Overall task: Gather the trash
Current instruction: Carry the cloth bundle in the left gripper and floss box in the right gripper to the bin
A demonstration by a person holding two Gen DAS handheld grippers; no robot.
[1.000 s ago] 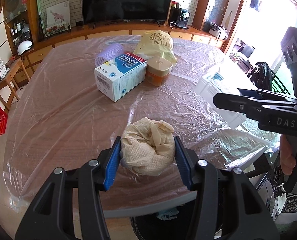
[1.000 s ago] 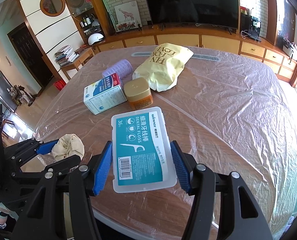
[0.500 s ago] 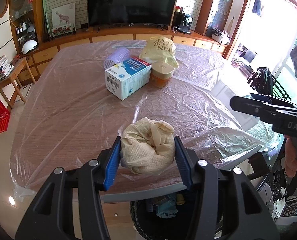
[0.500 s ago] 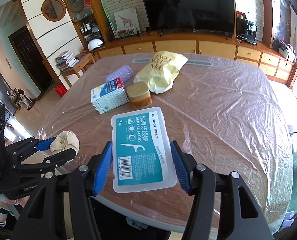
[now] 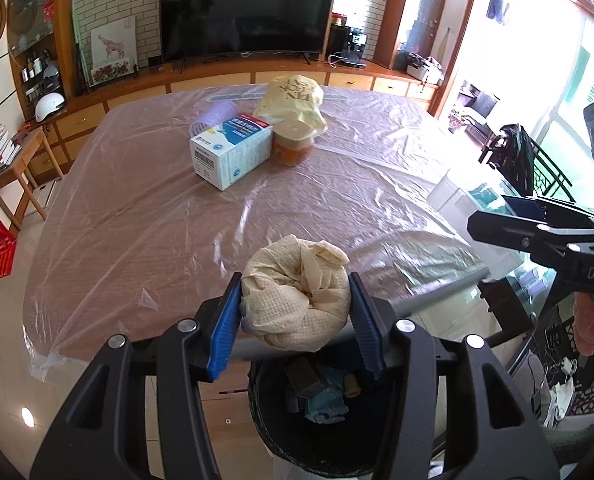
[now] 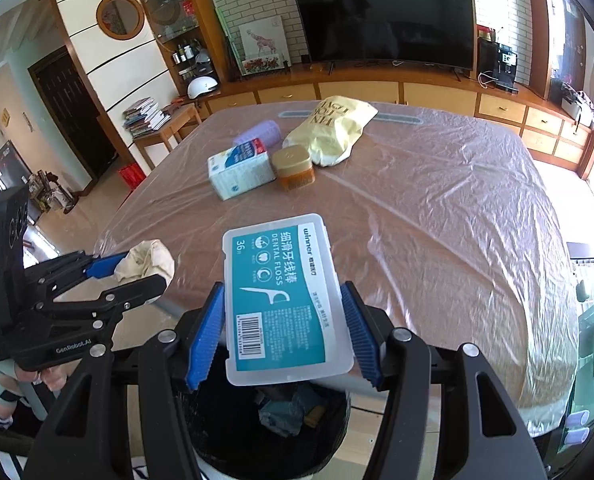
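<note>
A: Which step is this?

B: The carry to the bin, I'd say. The left gripper pinches a crumpled cream paper wad between its blue pads, and the right gripper clamps a flat dental floss box by its long edges. Both loads hang over the near rim of the black trash bin, which sits on the floor below the table edge.

A: And the bin itself?

B: It holds some scraps, bluish ones among them.

A: What does the next move call for?

B: Probably bringing each load squarely above the bin's mouth, then spreading the jaws. A blue-and-white carton, an orange tub and a yellow bag wait far beyond the bin.
</note>
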